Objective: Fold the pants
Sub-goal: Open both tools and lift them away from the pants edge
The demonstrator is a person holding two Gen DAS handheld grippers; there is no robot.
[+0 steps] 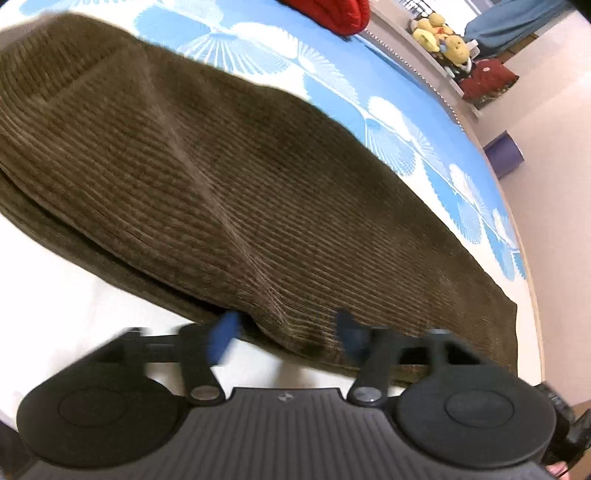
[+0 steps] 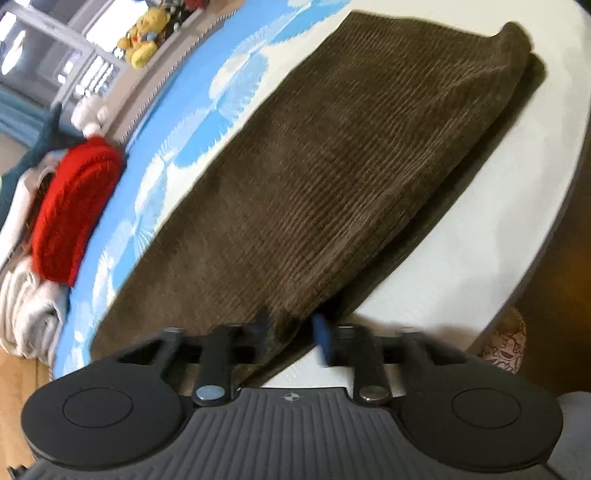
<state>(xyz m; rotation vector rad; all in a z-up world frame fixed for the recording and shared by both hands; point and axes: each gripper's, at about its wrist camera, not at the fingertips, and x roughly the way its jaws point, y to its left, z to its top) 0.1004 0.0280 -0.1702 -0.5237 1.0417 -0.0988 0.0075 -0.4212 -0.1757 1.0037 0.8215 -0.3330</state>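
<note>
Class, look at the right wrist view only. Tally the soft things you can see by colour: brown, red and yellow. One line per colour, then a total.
Brown: 1, the pants
Red: 1, the knitted garment
Yellow: 1, the plush toy
Total: 3

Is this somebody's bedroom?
Probably yes. The brown pants lie on what looks like a bed with a blue and white cover. Yellow stuffed toys sit on a ledge beside it, and folded clothes are stacked nearby.
</note>
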